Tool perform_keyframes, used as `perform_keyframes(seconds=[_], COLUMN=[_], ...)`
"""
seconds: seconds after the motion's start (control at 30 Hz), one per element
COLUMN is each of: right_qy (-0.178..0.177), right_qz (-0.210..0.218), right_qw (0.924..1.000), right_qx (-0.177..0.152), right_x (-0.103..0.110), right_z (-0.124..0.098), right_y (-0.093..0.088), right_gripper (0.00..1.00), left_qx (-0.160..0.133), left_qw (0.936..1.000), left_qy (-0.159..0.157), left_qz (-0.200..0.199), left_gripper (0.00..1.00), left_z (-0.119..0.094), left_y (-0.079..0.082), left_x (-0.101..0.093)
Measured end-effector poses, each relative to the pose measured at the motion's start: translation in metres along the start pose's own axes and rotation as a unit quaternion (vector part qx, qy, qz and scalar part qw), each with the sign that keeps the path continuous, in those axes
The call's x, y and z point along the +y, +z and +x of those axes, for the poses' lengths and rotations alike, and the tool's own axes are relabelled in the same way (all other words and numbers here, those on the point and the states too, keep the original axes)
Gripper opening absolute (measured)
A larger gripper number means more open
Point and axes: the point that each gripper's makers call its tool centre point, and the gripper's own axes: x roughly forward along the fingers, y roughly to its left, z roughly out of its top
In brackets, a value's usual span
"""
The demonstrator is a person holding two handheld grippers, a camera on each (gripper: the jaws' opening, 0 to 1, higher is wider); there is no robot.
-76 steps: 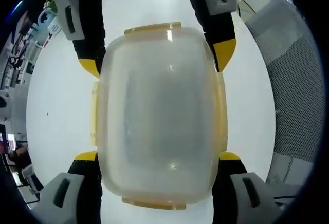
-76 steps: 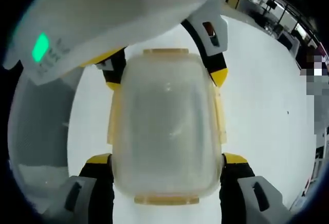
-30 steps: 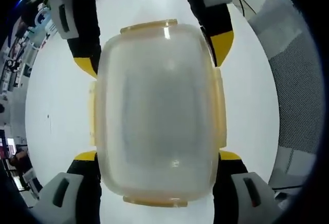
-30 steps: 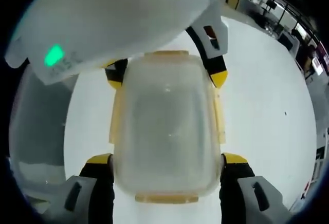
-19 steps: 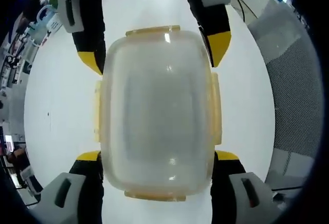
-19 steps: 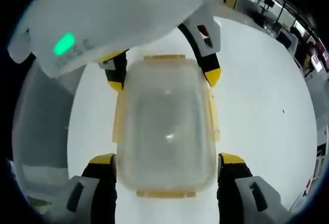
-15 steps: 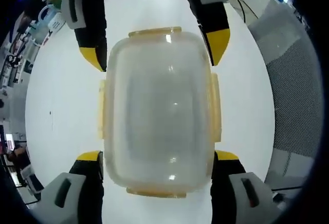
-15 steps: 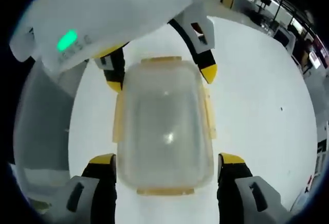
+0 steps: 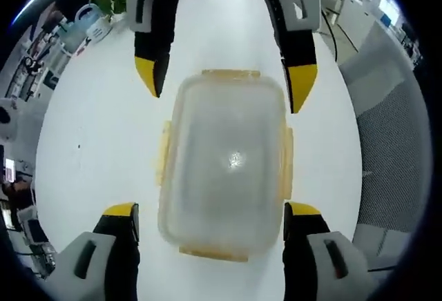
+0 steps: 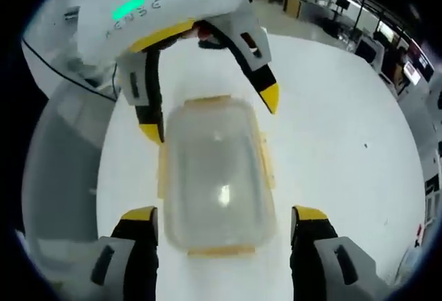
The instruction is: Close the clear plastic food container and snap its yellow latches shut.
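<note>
Container lies on white table, lid on, long axis along our jaws. We count four yellow latches. Left gripper and right gripper gape wide, clear of it.

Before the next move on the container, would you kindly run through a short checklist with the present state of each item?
1. Lid seated on the container: ok, it sits over the tub on all four sides.
2. Latches snapped down: cannot tell, the yellow flaps lie along the edges but the lock is not visible.
3. Left gripper free of the container: ok, jaws wide, tips apart from it on either side.
4. Right gripper free: ok, open, tips flanking the near end without touching.
5. Container flat on the table: ok, it rests level.
6. Room beside the long sides: ok, bare table there.
</note>
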Motion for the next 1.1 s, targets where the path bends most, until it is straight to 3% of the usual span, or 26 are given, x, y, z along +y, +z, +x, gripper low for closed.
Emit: perform_keyframes(seconds=[0.33,0.63,0.77,0.87,1.0,1.1], right_qy=[-0.022,-0.046,-0.062,-0.077,-0.091,-0.104], right_qz=[0.032,0.074,0.086,0.1,0.129,0.144], right_qw=[0.9987,0.9944,0.9912,0.9874,0.9789,0.9735], right_qx=[-0.033,-0.06,-0.08,-0.096,-0.129,-0.144], right_x=[-0.001,-0.002,-0.001,0.002,0.007,0.008], right_z=[-0.013,-0.021,-0.028,-0.035,-0.044,-0.049], right_y=[-0.002,-0.007,-0.012,-0.019,-0.023,-0.029], right_gripper=[0.78,0.76,0.75,0.75,0.76,0.76], left_qx=[-0.045,-0.059,-0.07,-0.103,-0.118,-0.144], left_qw=[0.997,0.9925,0.9868,0.9765,0.9697,0.9593], left_qy=[0.02,0.047,0.064,0.075,0.088,0.103], left_qz=[-0.059,-0.097,-0.131,-0.174,-0.195,-0.22], left_gripper=[0.86,0.86,0.85,0.85,0.85,0.85], left_z=[-0.012,-0.02,-0.026,-0.032,-0.04,-0.048], left_y=[-0.005,-0.021,-0.034,-0.039,-0.05,-0.053], left_x=[0.002,0.008,0.01,0.008,0.002,-0.003])
